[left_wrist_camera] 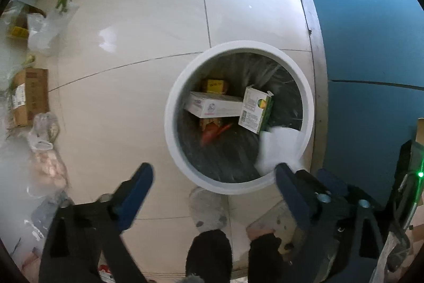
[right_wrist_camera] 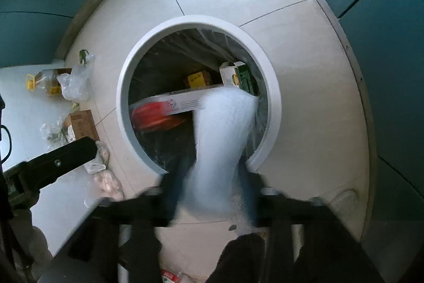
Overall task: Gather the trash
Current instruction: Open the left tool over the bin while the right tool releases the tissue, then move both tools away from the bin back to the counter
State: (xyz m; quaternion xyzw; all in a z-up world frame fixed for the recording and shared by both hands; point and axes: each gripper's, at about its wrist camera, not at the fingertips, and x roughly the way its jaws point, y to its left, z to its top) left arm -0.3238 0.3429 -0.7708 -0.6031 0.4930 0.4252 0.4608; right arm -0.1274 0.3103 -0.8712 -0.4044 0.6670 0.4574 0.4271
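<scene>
Both tongs point steeply down over the white bin (left_wrist_camera: 172,108): left tongs (left_wrist_camera: 212,174) wide and empty, right tongs (right_wrist_camera: 212,192) parted around blurred white plastic (right_wrist_camera: 225,129).

Glossy pale floor tiles (left_wrist_camera: 132,31) meet teal walls (left_wrist_camera: 371,31).

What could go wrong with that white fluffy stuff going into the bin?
1. The white sheet drapes over the bin rim near the right gripper, so part might slide out onto the floor instead of in.
2. It might snag on the upright green carton and stay bunched on top.
3. Bags and a brown box lie close by, easy to step on.
</scene>
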